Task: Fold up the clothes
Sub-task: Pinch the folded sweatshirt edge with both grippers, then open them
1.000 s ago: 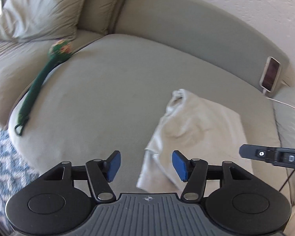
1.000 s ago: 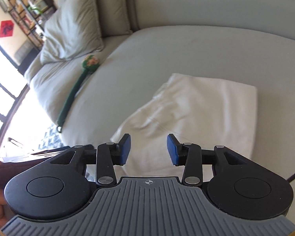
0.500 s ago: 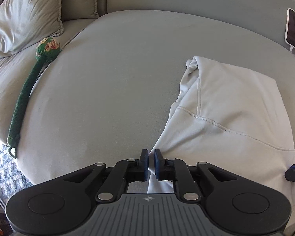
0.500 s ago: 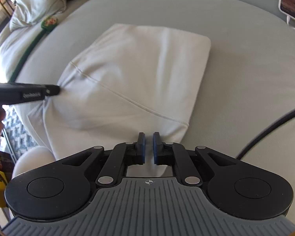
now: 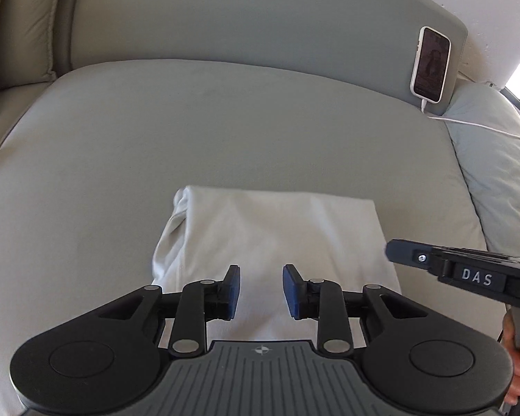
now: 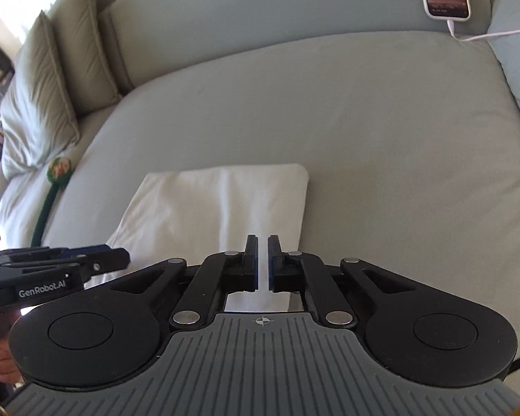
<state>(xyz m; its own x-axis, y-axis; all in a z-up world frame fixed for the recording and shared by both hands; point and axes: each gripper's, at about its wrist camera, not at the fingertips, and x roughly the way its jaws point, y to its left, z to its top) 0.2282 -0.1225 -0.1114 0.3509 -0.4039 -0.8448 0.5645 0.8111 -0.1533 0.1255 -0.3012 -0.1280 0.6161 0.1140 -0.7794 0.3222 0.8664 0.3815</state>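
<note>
A white garment (image 5: 270,242) lies folded into a compact rectangle on the grey-green sofa seat (image 5: 190,131); it also shows in the right wrist view (image 6: 211,204). My left gripper (image 5: 261,293) is open and empty just above the garment's near edge. My right gripper (image 6: 262,263) has its jaws almost closed with a thin gap, over the garment's near right part; I see no cloth between the pads. The right gripper also shows at the right of the left wrist view (image 5: 398,251), and the left gripper at the left of the right wrist view (image 6: 121,258).
A phone (image 5: 430,64) leans on the sofa backrest at the far right with a white cable (image 5: 482,128) trailing right. Cushions (image 6: 41,93) stand at the far left. A green knitted toy (image 6: 57,176) lies left of the seat.
Both grippers were shut on the garment's near edge and carried it over into a fold. The left gripper has since opened and let go; the right has eased slightly and pulled back.
</note>
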